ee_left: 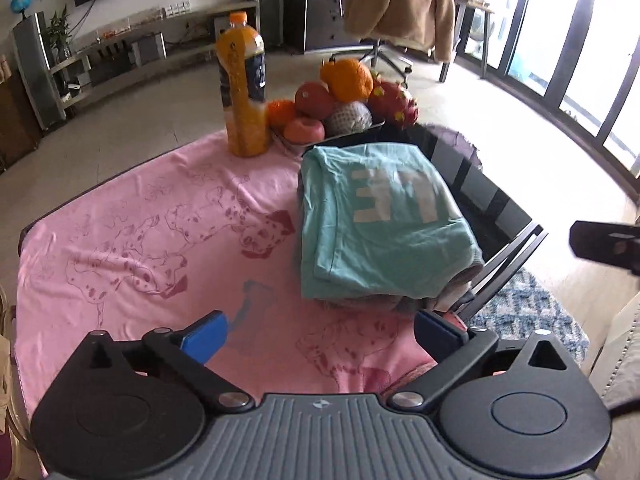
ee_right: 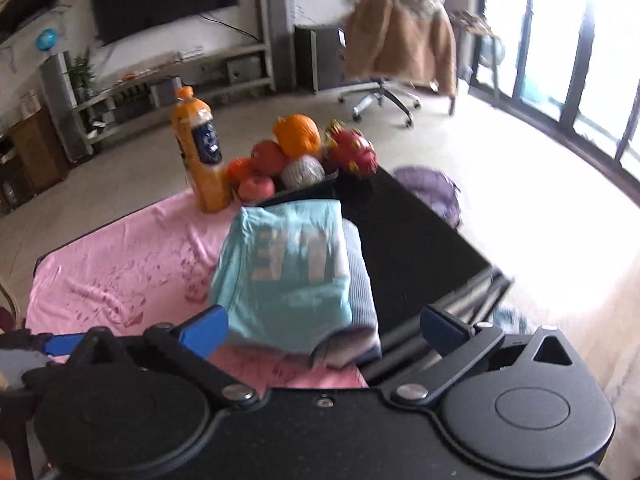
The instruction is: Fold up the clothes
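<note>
A folded teal shirt (ee_left: 380, 220) with white letters lies on top of a stack of folded grey clothes (ee_left: 384, 302) at the right side of the table. In the right wrist view the teal shirt (ee_right: 288, 276) covers a ribbed grey garment (ee_right: 360, 280). My left gripper (ee_left: 322, 334) hangs open above the pink cloth (ee_left: 140, 232), short of the stack, with nothing between its blue pads (ee_left: 204, 336). My right gripper (ee_right: 324, 330) is open too, above the stack's near end, and holds nothing. The left gripper's blue pad (ee_right: 60, 342) shows at the left edge of the right wrist view.
A pink dog-print cloth covers the left of the dark table (ee_right: 408, 240). At the far edge stand an orange juice bottle (ee_left: 242, 92) and a fruit tray (ee_left: 340, 100). Beyond are floor, an office chair with a tan coat (ee_left: 400, 4), a TV shelf and windows.
</note>
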`<state>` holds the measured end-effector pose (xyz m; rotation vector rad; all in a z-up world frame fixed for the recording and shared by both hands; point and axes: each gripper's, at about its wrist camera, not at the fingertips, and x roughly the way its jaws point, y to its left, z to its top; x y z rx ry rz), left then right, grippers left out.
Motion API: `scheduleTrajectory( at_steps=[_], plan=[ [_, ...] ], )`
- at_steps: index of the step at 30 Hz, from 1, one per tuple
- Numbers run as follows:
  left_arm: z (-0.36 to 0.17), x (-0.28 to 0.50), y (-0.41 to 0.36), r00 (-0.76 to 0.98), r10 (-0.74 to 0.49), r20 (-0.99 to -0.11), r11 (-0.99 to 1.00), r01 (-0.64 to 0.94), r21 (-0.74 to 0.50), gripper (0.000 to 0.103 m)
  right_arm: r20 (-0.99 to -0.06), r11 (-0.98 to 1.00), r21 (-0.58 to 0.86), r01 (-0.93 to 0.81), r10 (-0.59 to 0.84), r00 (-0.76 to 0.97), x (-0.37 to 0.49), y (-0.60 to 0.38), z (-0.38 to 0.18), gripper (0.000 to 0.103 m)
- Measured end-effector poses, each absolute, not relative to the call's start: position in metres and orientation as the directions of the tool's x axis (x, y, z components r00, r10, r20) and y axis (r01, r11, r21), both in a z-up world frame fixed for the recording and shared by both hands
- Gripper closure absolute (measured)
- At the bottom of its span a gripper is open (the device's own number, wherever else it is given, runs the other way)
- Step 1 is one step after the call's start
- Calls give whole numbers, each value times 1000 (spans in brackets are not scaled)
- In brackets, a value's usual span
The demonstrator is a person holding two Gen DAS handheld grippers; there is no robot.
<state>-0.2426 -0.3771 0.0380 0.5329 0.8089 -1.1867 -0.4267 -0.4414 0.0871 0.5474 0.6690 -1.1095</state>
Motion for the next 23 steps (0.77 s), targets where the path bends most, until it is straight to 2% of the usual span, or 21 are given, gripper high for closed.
scheduleTrajectory(
  at_steps=[5, 15, 23],
  plan=[
    [44, -246, -361, 173, -610, -773, 323, 946, -43, 1, -728, 324, 88, 942, -625, 283, -425, -428, 88, 0],
    [38, -252, -359, 143, -616, -774, 290, 955, -55, 1, -735, 345, -70, 936, -652, 186, -407, -421, 80, 0],
    [38, -257, -358, 134, -635, -761, 275, 959, -61, 1, -745, 351, -76, 933, -642, 181, -407, -423, 79, 0]
  ],
)
